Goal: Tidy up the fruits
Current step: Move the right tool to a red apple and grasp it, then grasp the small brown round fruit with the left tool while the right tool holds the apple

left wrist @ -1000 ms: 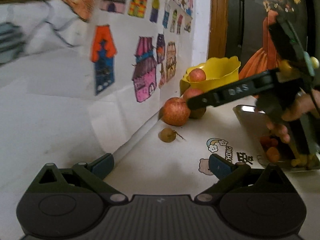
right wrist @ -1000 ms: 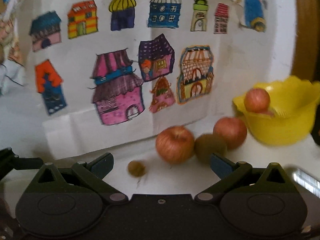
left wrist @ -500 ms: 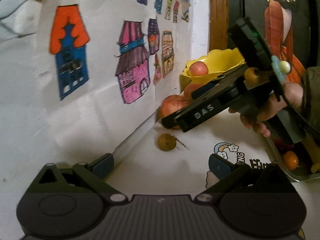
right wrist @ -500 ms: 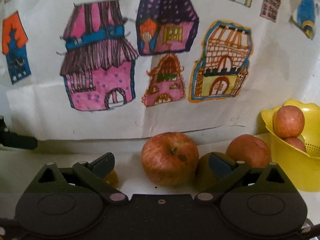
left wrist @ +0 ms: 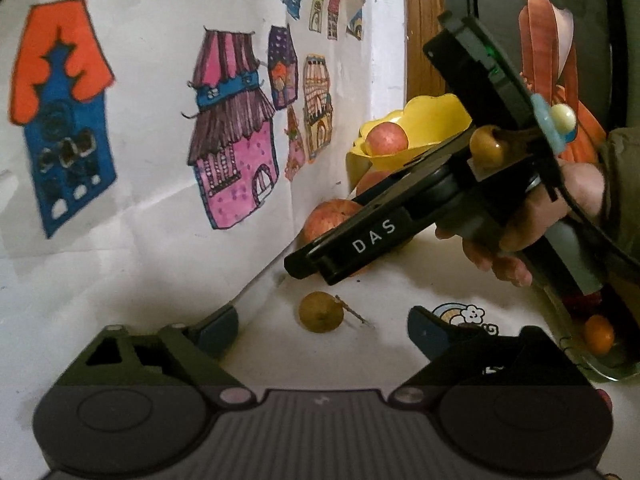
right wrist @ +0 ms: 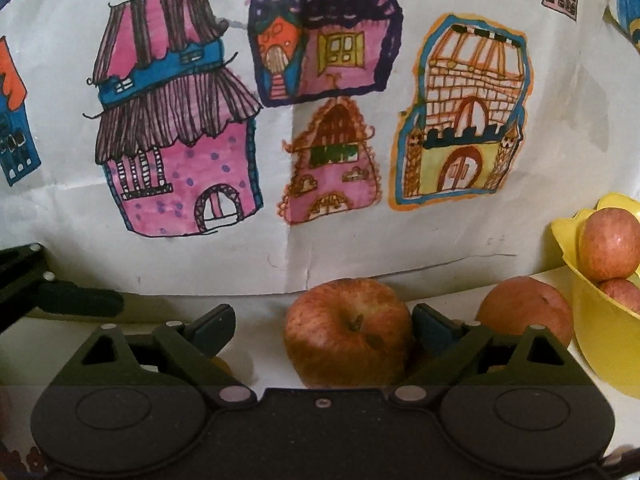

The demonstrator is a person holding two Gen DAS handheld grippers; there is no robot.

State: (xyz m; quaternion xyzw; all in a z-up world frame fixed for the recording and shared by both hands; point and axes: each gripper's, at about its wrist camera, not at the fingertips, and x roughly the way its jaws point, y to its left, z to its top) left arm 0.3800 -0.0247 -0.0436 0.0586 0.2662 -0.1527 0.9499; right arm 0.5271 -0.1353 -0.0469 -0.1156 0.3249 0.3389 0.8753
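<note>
Apples first: my right gripper (right wrist: 322, 330) has its jaws apart around the nearest apple (right wrist: 347, 330), which sits on the bench (left wrist: 400, 280) against the wall of painted houses (right wrist: 180, 140). Its right fingertip (right wrist: 434, 325) is touching or nearly touching the apple's flank, while the left one stands well off, so the fruit is off-centre in the gap. To grip well I would slide a little to the right until the apple sits midway, push forward so the pads meet its widest part, then close gently; it is round and could roll toward the wall. A second apple (right wrist: 524, 308) lies just beside it, with something dark tucked between them that I cannot make out, so I would lift straight up. The yellow bowl (right wrist: 600, 340) to the right already holds two apples and looks the likely destination. My left gripper (left wrist: 322, 326) hangs idle, jaws apart and empty, near a small brown fruit (left wrist: 320, 312).
</note>
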